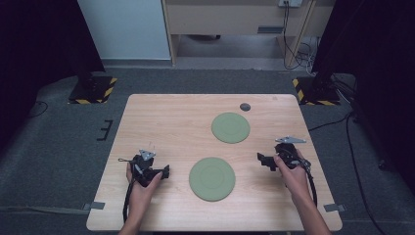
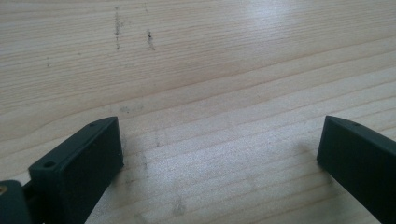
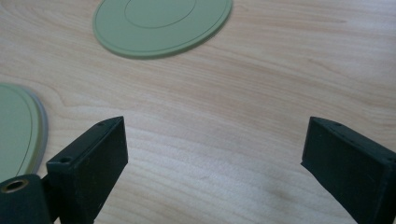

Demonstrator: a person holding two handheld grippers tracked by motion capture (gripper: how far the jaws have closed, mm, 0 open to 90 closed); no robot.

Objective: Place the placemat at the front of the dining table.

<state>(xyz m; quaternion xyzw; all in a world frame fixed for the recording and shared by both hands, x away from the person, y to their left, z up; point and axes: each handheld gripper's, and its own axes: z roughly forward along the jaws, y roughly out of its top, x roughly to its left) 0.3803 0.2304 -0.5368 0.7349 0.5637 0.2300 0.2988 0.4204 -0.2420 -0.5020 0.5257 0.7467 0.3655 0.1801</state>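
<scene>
I hold my left gripper (image 1: 165,171) low over the near-left part of the table (image 1: 166,117), and its jaws stand wide apart with nothing between them; in the left gripper view there is bare pale wood under them, with a few small dark scuff marks in the grain. My right gripper (image 1: 261,159) is at the near-right side, jaws also spread wide and empty, pointing in toward the middle of the table.

Two flat green discs lie on the wood. The near disc (image 1: 212,178) sits between my two grippers, just beside neither, closer to my edge of the table. The far disc (image 1: 230,127) lies beyond it and a little to the right, apart from it. In the right gripper view the near disc (image 3: 18,133) shows at the left edge and the far disc (image 3: 161,23) at the top, both with a faint ring pressed into the face. A small dark round spot (image 1: 245,106) sits near the far edge of the table, just past the far disc.

The table is light wood with straight grain, standing on grey carpet (image 1: 58,142). Two black stands with yellow-black striped bases (image 1: 93,88) flank the far corners. Behind them are a pale wall panel (image 1: 125,29), wooden furniture and loose cables (image 1: 298,51). Grey tape (image 1: 96,205) marks the near corners.
</scene>
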